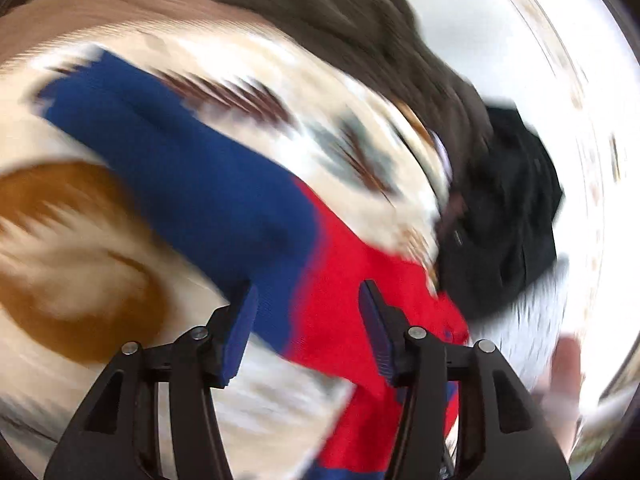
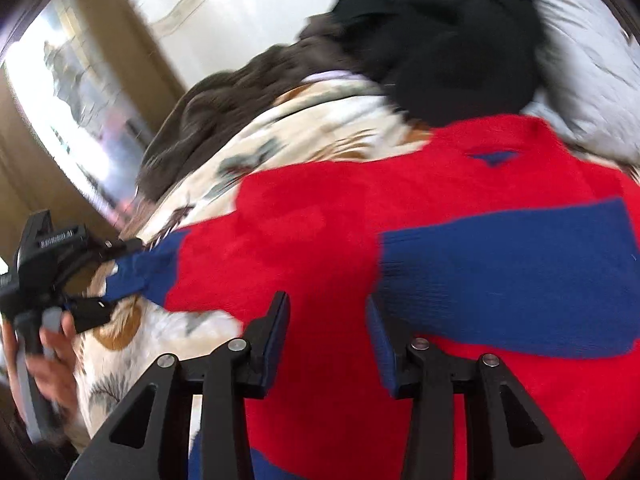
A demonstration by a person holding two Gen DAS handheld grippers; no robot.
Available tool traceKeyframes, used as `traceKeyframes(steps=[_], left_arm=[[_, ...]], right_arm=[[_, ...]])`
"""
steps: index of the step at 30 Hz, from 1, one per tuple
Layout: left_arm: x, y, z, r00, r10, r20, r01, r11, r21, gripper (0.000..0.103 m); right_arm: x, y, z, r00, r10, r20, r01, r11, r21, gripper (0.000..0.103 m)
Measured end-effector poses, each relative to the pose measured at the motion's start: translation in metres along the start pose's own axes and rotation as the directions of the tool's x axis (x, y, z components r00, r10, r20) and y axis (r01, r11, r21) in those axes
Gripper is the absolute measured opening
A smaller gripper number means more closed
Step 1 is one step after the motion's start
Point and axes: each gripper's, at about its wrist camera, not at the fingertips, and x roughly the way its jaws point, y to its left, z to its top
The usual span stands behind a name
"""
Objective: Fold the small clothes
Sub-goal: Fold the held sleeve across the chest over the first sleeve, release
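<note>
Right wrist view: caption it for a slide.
Open right gripper over a red and blue sweater spread on a patterned bedspread.

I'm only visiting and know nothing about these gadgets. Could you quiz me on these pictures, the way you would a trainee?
1. True or false: the sweater is green all over.
2. What lies just beyond the sweater's collar? A) a black garment B) a yellow towel C) a shoe
3. Fill in: the jaws of the right gripper stand ____.
Key: 1 false, it is red and blue; 2 A; 3 open.
</note>
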Motion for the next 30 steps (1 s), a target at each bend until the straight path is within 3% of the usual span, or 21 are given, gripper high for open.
traceKeyframes(steps=[3,8,15,21,23,24,25,30], left_arm=[[-0.023,0.047,0.027,0.998,0.033,0.052,-0.027,0.993,-0.114,0.051],[-0.029,0.088,0.042,0.997,0.024,0.077,-0.005,0.97,-0.242,0.057],[-0.015,0.094,0.049,0.994,-0.023,0.104,0.053,0.955,-0.292,0.07],[-0.007,0.089,0.062,0.991,-0.005,0.132,0.044,0.953,-0.298,0.07],[-0.004,0.084,0.064,0.99,-0.002,0.138,0.041,0.959,-0.28,0.055],[-0.002,0.084,0.064,0.991,-0.015,0.134,0.051,0.961,-0.273,0.028],[0.004,0.083,0.064,0.993,-0.036,0.116,0.066,0.962,-0.266,0.01],[-0.001,0.077,0.058,0.989,-0.047,0.143,0.08,0.969,-0.235,0.008]], right_arm=[[0.011,0.016,0.001,1.0,-0.016,-0.004,0.016,0.999,-0.04,0.044],[0.03,0.037,0.011,1.0,-0.007,-0.009,0.006,0.998,-0.069,0.044],[0.064,0.057,0.006,0.997,-0.022,-0.067,0.014,0.993,-0.118,0.045],[0.063,0.051,-0.001,0.999,0.013,-0.04,-0.017,0.994,-0.106,0.047],[0.063,0.051,-0.001,0.999,0.014,-0.038,-0.018,0.994,-0.107,0.047],[0.063,0.051,-0.002,0.999,0.015,-0.038,-0.019,0.994,-0.107,0.047],[0.063,0.051,-0.002,0.999,0.016,-0.038,-0.02,0.994,-0.106,0.047],[0.061,0.05,-0.001,0.999,0.026,-0.04,-0.029,0.995,-0.098,0.048]])
